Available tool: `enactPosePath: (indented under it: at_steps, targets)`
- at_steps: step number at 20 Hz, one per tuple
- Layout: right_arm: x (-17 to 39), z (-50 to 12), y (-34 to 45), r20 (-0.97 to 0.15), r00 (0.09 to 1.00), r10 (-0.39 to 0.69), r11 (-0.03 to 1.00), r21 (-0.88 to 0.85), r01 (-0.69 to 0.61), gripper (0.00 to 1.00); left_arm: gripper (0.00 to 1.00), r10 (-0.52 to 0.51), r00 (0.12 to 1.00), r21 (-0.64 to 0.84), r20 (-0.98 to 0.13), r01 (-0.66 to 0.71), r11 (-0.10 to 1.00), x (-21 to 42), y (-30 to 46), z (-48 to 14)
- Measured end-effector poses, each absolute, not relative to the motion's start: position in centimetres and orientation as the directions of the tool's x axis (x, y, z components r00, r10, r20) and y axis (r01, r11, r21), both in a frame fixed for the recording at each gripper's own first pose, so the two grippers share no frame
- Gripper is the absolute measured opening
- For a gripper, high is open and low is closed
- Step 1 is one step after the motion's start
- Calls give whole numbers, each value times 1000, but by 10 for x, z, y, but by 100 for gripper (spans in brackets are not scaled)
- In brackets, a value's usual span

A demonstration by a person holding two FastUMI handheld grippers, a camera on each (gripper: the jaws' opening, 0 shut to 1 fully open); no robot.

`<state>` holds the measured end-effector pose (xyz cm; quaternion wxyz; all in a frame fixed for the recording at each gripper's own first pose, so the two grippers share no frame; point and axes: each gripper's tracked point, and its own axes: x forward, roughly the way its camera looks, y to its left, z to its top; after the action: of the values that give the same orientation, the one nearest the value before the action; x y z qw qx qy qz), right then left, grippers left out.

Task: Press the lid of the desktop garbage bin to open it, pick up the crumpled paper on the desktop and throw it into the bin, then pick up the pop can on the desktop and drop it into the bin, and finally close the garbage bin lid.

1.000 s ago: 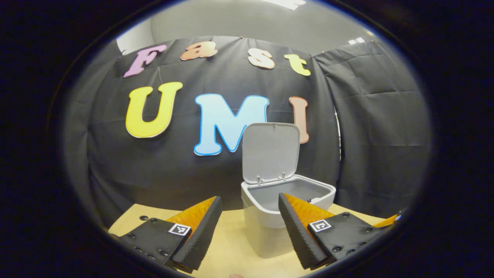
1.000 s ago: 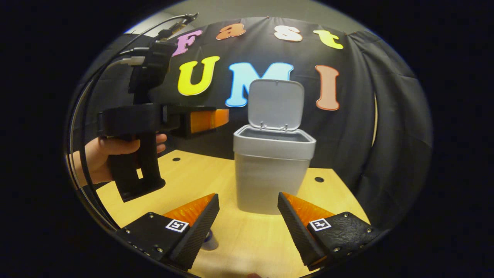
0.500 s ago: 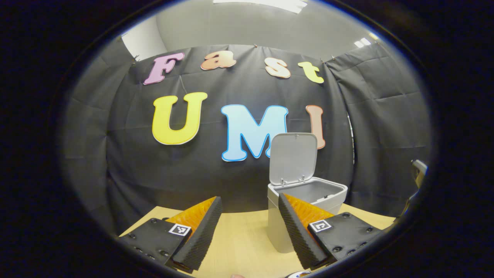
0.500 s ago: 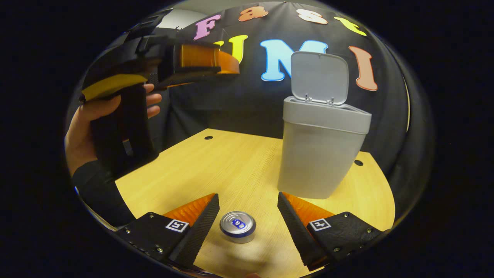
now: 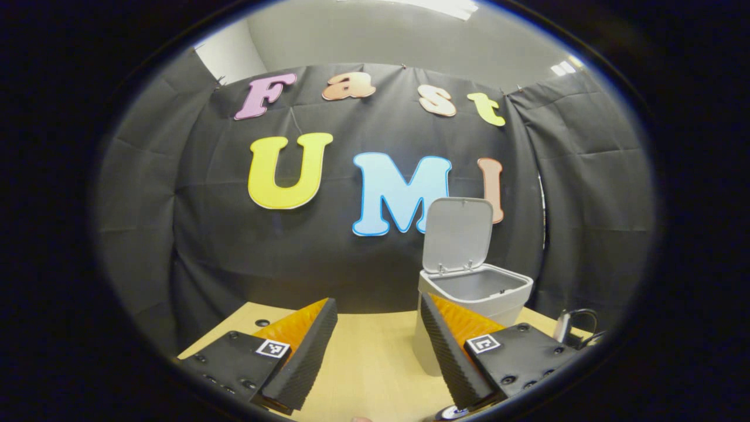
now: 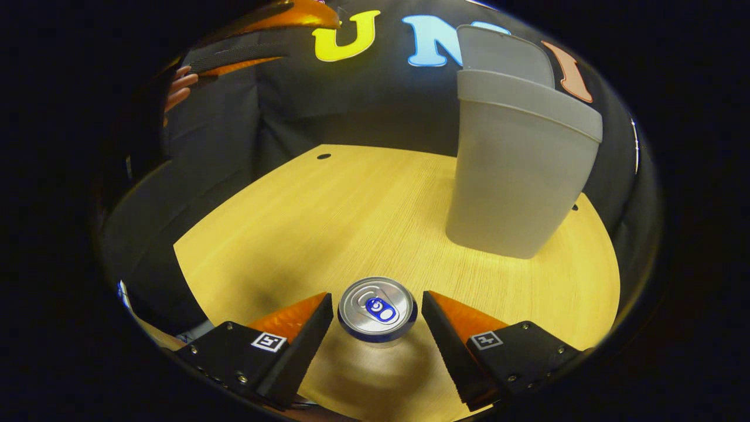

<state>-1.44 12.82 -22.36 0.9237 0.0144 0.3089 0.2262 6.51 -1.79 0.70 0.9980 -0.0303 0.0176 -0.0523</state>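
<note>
Pop can (image 6: 378,309) upright on the desk (image 6: 351,211), flanked by spread right gripper (image 6: 375,328) fingers, untouched. Bin (image 6: 518,170) at two o'clock, lid (image 5: 458,234) up. Left gripper (image 5: 378,346) wide, empty, raised.

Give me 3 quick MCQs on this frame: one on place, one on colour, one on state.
1. Where is the can?
A. inside the bin
B. between the right gripper's jaws
C. on the bin's lid

2. What colour is the bin?
A. grey
B. red
C. green

3. How is the bin's lid?
A. shut
B. raised open
C. lying on the table

Answers:
1 B: the can stands upright on the table in the gap between the open jaws.
2 A: its walls and rim are grey.
3 B: the lid stands up behind the bin's open mouth.
</note>
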Motion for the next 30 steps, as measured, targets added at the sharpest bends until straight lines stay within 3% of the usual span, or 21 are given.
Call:
enactPosePath:
  at_steps: [3, 4, 10, 11, 14, 18, 19, 25, 30]
  targets:
    - [-13, -236, 126, -592, 695, 407, 904, 154, -399, 96, 90, -107, 994, -55, -32, 105, 993, 65, -18, 7]
    - [-12, -236, 126, -595, 695, 403, 906, 149, -397, 86, 90, -106, 994, -54, -32, 104, 993, 65, -18, 6]
    - [-13, -222, 110, -568, 727, 385, 917, 145, -372, 84, 90, -109, 993, -71, -40, 106, 992, 65, -20, 0]
    - [-13, -217, 105, -555, 740, 379, 921, 147, -361, 84, 94, -107, 993, -69, -39, 104, 992, 64, -19, -1]
    - [-7, -190, 88, -512, 777, 366, 930, 166, -328, 84, 90, -103, 994, -69, -42, 100, 993, 63, -17, -5]
    - [2, -144, 64, -426, 838, 341, 940, 178, -292, 84, 94, -102, 993, -78, -54, 97, 992, 61, -16, -11]
    - [5, -130, 56, -397, 857, 328, 944, 168, -283, 84, 90, -101, 993, -78, -58, 96, 992, 61, -15, -14]
    - [34, -41, 15, -178, 959, 222, 973, 103, -206, 84, 94, -118, 991, -86, -63, 113, 990, 64, -24, -16]
    - [46, 3, -4, -45, 988, 146, 989, 27, -145, 84, 97, -117, 991, -79, -64, 112, 991, 64, -25, -18]
